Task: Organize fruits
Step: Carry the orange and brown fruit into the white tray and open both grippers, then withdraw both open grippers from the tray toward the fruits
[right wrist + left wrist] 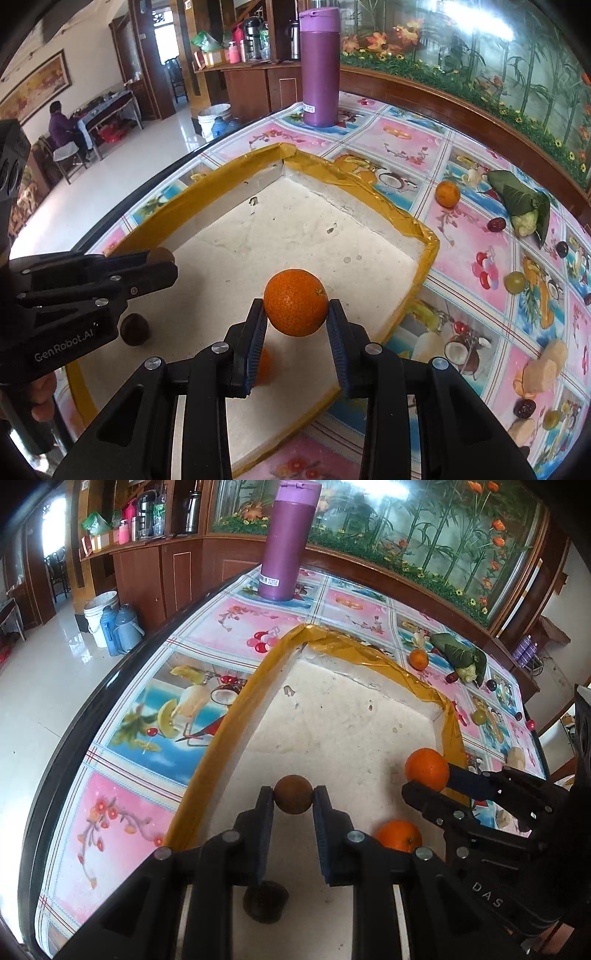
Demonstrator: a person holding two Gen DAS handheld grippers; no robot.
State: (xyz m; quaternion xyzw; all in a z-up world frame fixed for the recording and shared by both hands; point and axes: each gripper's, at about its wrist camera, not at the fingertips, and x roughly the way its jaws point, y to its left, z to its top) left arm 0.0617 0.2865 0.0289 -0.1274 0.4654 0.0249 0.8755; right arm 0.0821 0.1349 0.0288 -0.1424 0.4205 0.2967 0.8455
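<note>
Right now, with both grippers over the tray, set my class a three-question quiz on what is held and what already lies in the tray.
1. True or false: the left gripper is shut on a small brown fruit.
2. What does the right gripper hold?
A. a green grape
B. an orange
C. the purple bottle
3. Fill in: on the floor of the foam tray lie another brown fruit and a second ____.

Key
1. True: its pads press on the fruit from both sides.
2. B
3. orange: the tray orange lies near the grippers.
</note>
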